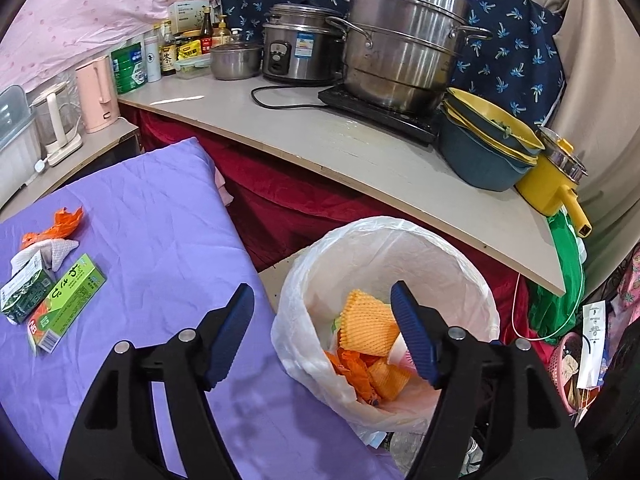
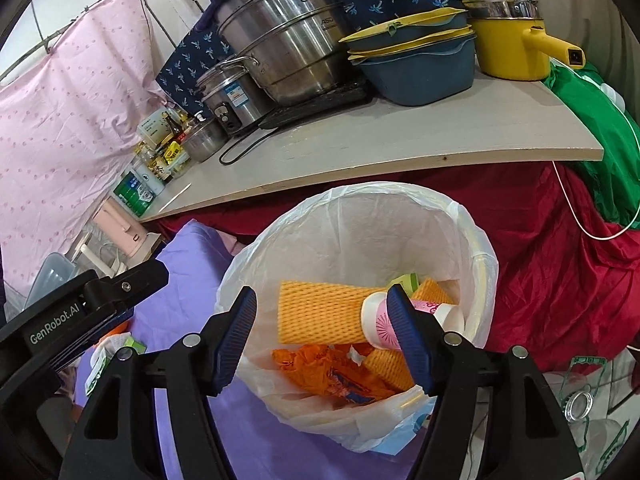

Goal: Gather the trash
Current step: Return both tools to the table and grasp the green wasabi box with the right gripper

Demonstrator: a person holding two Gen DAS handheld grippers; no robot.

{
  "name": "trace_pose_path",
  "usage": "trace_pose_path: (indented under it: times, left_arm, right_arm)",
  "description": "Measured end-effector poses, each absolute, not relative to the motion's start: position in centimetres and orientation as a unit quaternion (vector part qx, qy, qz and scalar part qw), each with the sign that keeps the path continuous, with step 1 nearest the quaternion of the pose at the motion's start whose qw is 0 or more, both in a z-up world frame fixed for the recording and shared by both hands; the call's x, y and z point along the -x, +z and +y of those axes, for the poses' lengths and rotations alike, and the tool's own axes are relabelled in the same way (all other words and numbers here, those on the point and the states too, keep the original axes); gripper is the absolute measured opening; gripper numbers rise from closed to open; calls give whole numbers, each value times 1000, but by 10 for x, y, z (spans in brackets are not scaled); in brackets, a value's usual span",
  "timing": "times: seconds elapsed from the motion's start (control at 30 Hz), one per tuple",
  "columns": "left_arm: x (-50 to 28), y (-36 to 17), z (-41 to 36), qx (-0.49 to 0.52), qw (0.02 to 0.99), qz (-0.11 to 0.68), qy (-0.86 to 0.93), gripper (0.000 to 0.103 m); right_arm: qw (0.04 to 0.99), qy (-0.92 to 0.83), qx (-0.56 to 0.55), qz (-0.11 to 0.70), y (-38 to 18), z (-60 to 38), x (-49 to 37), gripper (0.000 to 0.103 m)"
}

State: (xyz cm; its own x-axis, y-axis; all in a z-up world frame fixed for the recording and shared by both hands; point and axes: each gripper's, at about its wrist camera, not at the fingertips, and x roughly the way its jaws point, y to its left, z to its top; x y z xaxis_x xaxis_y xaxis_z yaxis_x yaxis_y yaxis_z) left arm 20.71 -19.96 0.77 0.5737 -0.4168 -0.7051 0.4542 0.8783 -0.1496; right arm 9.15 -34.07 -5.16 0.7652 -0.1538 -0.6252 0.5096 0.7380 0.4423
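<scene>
Both claws are spread wide with nothing held — the right gripper [image 2: 322, 338] is poised directly above the lined trash bin [image 2: 476, 240], where orange foam netting [image 2: 320, 312], a pink-and-white paper cup [image 2: 380, 326] and an orange wrapper [image 2: 320, 372] already lie, while the left gripper [image 1: 322, 334] is angled over the bin's near rim and the edge of the purple cloth [image 1: 160, 216]. The remaining trash — a green wasabi box [image 1: 66, 304], a smaller green carton [image 1: 24, 290], a crumpled tissue [image 1: 56, 252] and an orange scrap [image 1: 60, 224] — is left well off to the left gripper's left. A risk is judged in the crowding: the thin liner could be snagged by a finger and dragged off the rim, or the tightly clustered pieces could be pinched together and dropped short of the bin.
</scene>
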Motion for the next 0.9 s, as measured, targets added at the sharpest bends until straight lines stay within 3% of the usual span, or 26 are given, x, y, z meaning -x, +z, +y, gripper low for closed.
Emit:
trace_pose_path:
  times: [0.4, 0.9]
  left_arm:
    - [-215, 17, -138, -1, 900, 385, -204, 69]
    - [-227, 5, 3, 32, 915, 391, -99, 70]
  right_arm:
    - [901, -157, -285, 287, -32, -295, -106, 68]
    - [913, -73, -239, 323, -29, -188, -148, 68]
